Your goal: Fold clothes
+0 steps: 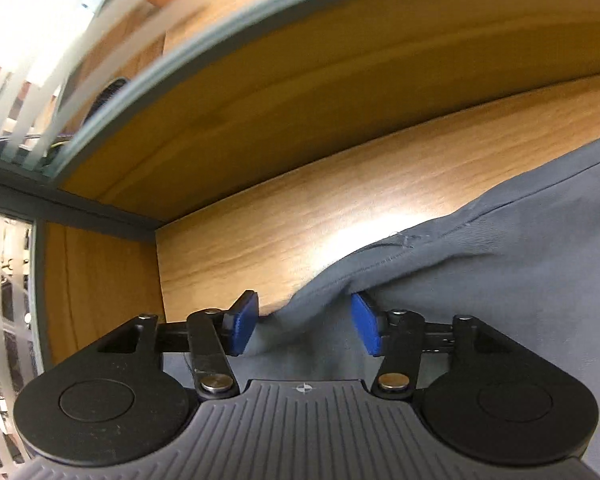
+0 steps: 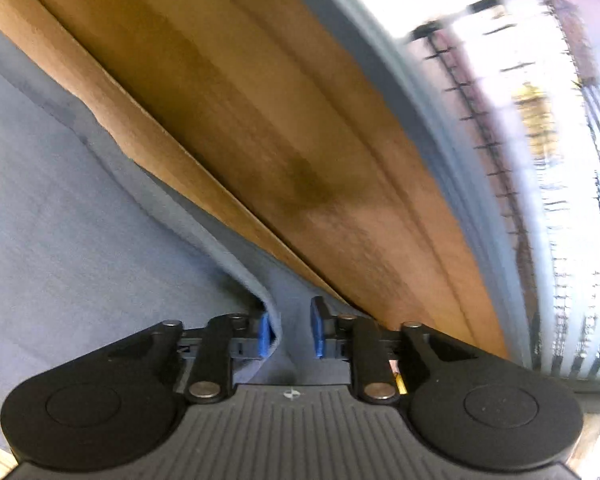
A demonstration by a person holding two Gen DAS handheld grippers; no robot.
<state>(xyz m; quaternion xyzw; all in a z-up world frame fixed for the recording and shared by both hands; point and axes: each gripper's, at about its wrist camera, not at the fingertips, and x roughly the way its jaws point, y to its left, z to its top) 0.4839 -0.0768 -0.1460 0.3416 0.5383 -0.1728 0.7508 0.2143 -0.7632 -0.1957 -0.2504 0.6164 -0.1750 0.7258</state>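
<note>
Both grippers stand at the far edge of a grey garment [image 1: 500, 280] lying on the wooden table [image 1: 300, 216]. The left gripper [image 1: 306, 326] has its jaws apart, cloth loose between them; the right gripper [image 2: 290, 334] is likewise parted around a hem ridge. This looks like a release after laying a fold. Next, lift clear without snagging.

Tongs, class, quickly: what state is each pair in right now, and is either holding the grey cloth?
Left tongs: open, grey cloth between them, not pinched.
Right tongs: open, cloth edge between them, not pinched.
</note>
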